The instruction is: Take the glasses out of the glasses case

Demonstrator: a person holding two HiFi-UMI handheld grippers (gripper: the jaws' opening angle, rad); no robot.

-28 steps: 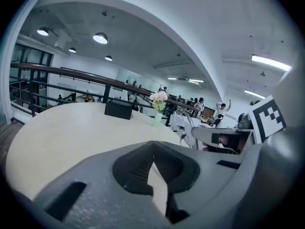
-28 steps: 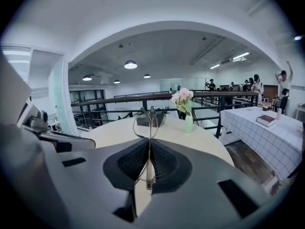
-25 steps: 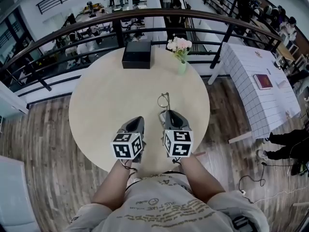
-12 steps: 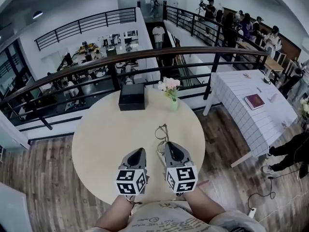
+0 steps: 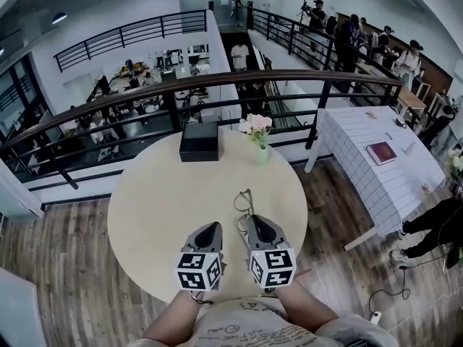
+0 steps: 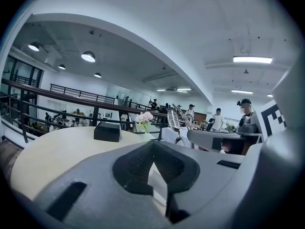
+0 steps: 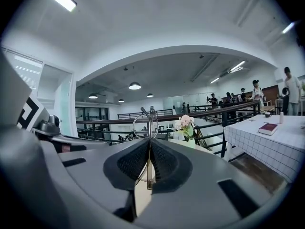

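Observation:
The thin-framed glasses (image 5: 244, 202) hang above the round table (image 5: 152, 201), clear of its top, with my right gripper (image 5: 254, 220) shut on one temple arm. In the right gripper view the metal arm runs up between the pads of my right gripper (image 7: 149, 149) to the round lens of the glasses (image 7: 145, 123). My left gripper (image 5: 212, 227) hovers just to the left, and in its own view the left gripper (image 6: 153, 147) is shut with nothing in it. The black case (image 5: 199, 142) sits closed at the table's far edge.
A small vase of pink flowers (image 5: 259, 137) stands right of the case. A dark railing (image 5: 325, 85) runs behind the table. A table with a checked cloth (image 5: 376, 172) and a red book (image 5: 381, 152) stands to the right. People stand in the background.
Both grippers have risen a little above the table, the right one still carrying the glasses. The head view has tilted up, showing more of the room.

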